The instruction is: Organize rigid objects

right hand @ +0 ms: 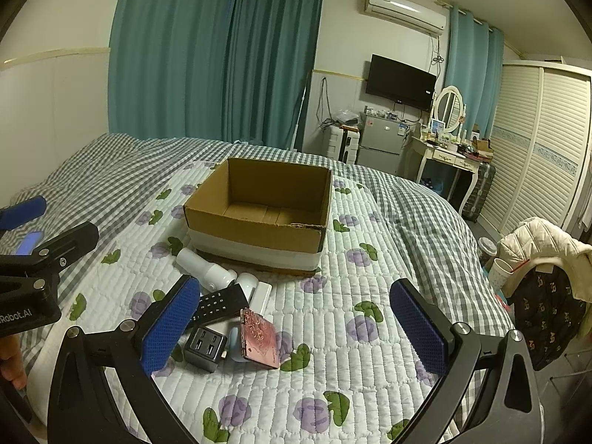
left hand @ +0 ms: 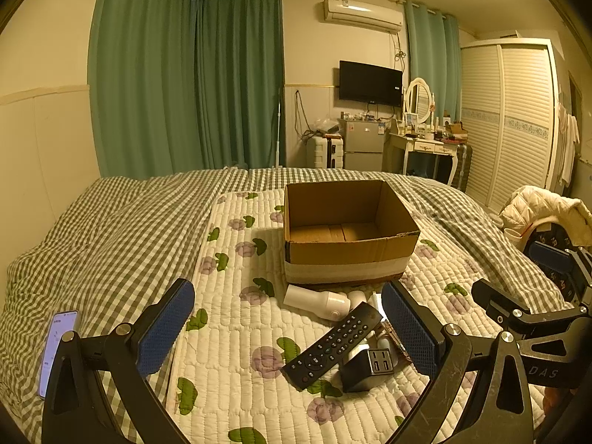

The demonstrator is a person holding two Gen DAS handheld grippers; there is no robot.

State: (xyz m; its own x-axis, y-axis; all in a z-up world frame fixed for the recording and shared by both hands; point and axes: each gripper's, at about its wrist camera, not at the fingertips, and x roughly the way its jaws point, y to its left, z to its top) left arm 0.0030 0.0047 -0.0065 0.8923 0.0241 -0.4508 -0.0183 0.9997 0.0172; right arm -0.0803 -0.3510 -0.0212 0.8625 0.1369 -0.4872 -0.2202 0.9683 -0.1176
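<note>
Since the cardboard box (left hand: 347,233) on the quilted pad (left hand: 236,333) of the bed shows nothing but its bare bottom in either view, the sorting looks not yet begun. Everything that seems meant for it lies in a loose heap on the pad just near of the box: a white bottle (left hand: 318,301) on its side close to the box's near wall, a black remote (left hand: 333,344) angled across the middle, a dark USB charger block (left hand: 370,368) at the remote's near right, a pink patterned case (right hand: 259,338) to the right of the charger, and some small white pieces (right hand: 255,290) between the bottle and the case, too crowded to name.

The left claw (left hand: 288,329) hangs spread wide over the near side of the heap, holding nothing. The right claw (right hand: 296,327) is likewise spread and empty, to the right of the heap, with the case just inside its left finger.

A phone (left hand: 55,351) with a lit screen lies apart on the checked bedspread at far left; whether it belongs to the job I cannot tell.

By my reading, every item is left to move.
</note>
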